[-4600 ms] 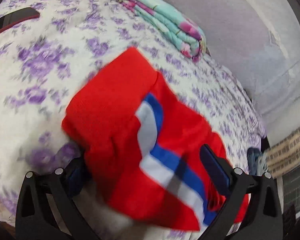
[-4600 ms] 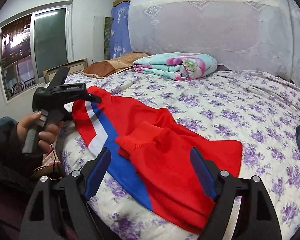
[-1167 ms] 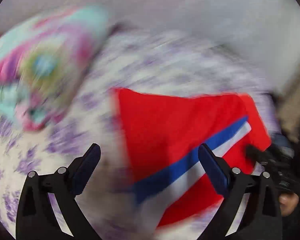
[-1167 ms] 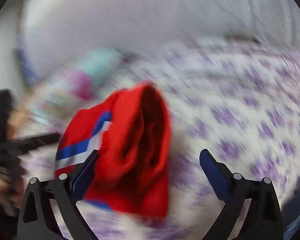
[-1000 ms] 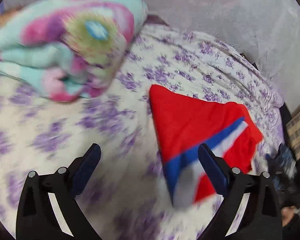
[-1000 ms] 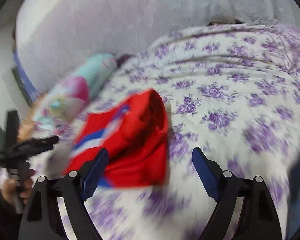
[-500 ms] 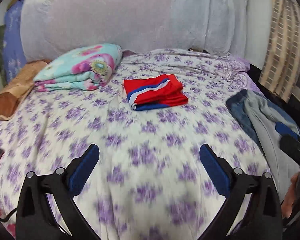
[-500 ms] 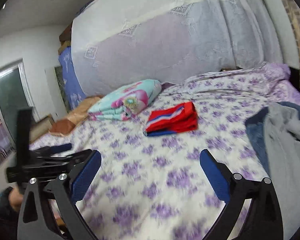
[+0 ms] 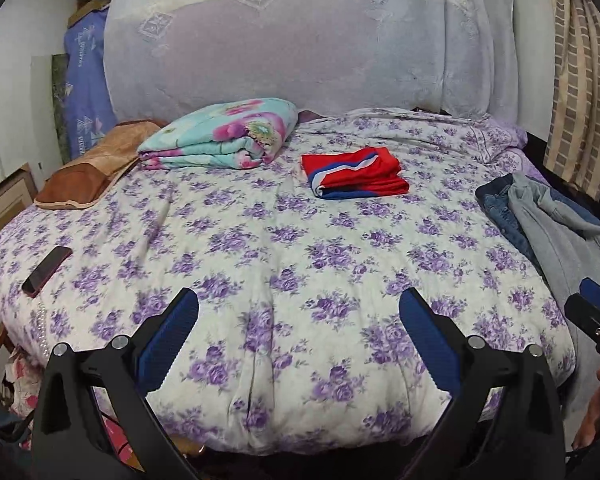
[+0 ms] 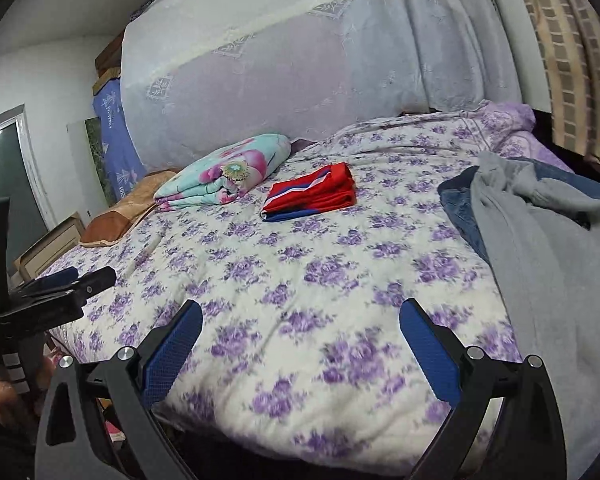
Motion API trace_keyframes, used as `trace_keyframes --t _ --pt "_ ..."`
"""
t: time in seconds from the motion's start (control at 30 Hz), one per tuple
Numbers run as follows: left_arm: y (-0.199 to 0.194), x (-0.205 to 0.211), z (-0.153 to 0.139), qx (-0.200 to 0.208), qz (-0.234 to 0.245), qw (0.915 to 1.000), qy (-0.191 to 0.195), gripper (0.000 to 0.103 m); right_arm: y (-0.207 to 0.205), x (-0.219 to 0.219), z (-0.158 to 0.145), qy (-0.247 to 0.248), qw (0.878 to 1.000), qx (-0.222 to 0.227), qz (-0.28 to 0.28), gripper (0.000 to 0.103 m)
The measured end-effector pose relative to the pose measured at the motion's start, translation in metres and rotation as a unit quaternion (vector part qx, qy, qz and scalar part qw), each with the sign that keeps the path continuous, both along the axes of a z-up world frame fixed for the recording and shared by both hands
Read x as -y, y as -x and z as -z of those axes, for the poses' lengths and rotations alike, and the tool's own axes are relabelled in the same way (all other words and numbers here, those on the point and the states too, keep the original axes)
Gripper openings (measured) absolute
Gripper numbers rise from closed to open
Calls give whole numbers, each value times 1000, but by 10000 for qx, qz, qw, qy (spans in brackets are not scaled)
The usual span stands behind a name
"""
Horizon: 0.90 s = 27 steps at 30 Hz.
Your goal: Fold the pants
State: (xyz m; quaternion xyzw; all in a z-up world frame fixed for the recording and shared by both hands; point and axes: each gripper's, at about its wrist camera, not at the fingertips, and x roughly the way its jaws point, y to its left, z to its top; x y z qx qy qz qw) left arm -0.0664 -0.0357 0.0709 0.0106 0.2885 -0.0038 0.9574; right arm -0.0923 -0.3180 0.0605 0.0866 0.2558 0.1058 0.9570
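The red pants with blue and white stripes (image 9: 356, 178) lie folded in a flat stack on the far middle of the bed; they also show in the right wrist view (image 10: 310, 194). My left gripper (image 9: 298, 340) is open and empty at the near edge of the bed, far from the pants. My right gripper (image 10: 300, 340) is open and empty, also at the near edge. The left gripper shows from the side in the right wrist view (image 10: 60, 284).
The bed has a purple-flowered cover (image 9: 292, 264). A folded turquoise blanket (image 9: 220, 136) and a brown pillow (image 9: 88, 168) lie at the back left. Grey and denim clothes (image 9: 548, 216) lie piled on the right. A phone (image 9: 46, 270) lies at the left edge.
Both grippers let go of the folded pants on the far part of the bed and pulled back to the near edge. In the last half second they barely moved.
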Motion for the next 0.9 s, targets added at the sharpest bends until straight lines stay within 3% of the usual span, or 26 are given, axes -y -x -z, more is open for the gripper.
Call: trace_keyframes --t 0.23,0.9 --pt "29 5 0 147 6 9997 -182 98 30 0 -1 103 9997 199 -39 100" --pt "24 2 7 43 5 9995 -298 98 29 -6 6 71 9999 121 -64 100"
